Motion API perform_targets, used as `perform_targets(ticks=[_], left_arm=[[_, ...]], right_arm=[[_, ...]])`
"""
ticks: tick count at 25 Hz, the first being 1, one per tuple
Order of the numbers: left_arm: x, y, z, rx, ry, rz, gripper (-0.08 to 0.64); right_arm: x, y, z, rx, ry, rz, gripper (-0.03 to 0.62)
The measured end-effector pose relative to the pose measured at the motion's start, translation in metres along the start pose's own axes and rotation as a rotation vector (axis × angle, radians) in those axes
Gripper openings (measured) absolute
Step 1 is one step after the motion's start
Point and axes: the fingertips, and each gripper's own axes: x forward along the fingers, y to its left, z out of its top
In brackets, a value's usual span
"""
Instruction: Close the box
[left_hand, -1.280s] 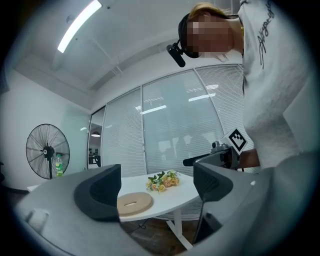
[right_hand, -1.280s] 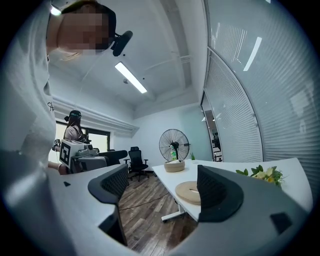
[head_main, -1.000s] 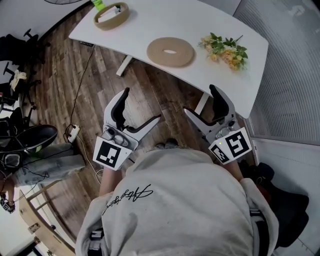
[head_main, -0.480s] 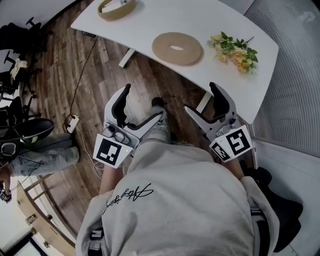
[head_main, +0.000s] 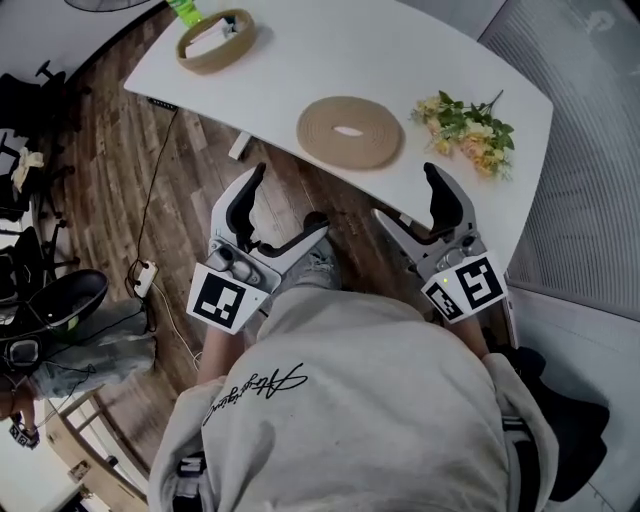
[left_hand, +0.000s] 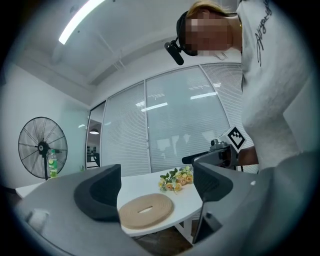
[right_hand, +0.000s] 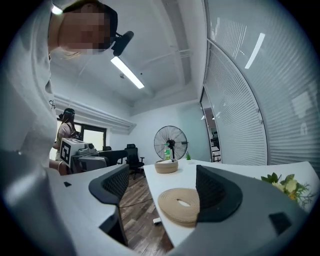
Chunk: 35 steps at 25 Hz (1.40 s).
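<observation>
A round woven box (head_main: 215, 38) (right_hand: 166, 165) stands uncovered at the table's far left corner, with white contents and a green bottle beside it. Its flat woven lid (head_main: 350, 131) (left_hand: 146, 210) (right_hand: 180, 202) lies apart from it, near the middle of the white table (head_main: 300, 60). My left gripper (head_main: 287, 208) (left_hand: 157, 187) hovers short of the table's near edge, open and empty. At the same height, my right gripper (head_main: 405, 195) (right_hand: 160, 187) is open and empty too. Both point towards the lid, touching nothing.
A bunch of yellow and green flowers (head_main: 468, 125) (left_hand: 176, 179) lies on the table's right end. A standing fan (right_hand: 170, 141) (left_hand: 42, 147) is beyond the table. Office chairs and cables sit on the wooden floor (head_main: 120, 170) at left; a blind-covered glass wall runs along the right.
The table has drawn a little closer and shifted in the head view as the person steps towards it. Both grippers keep their open pose.
</observation>
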Motion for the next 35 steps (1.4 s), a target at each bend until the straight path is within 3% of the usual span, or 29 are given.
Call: perform_targets(ticks=[12,20,35], left_arm=[[0.076,0.085,0.009,0.009,-0.022,-0.109,0.439],[0.102,0.150,-0.009,-0.009,-0.005,-0.143,0.439],[0.138,0.174,-0.021,-0.017,-0.002,-0.254,0.439]], right_arm=[[0.074,-0.061,0.027,-0.006,-0.018,-0.111,0.400],[0.138,-0.088,0.029,0.002,-0.012,-0.145,0.397],[0.159,-0.113,0.023,0.019,-0.008,-0.236,0.394]])
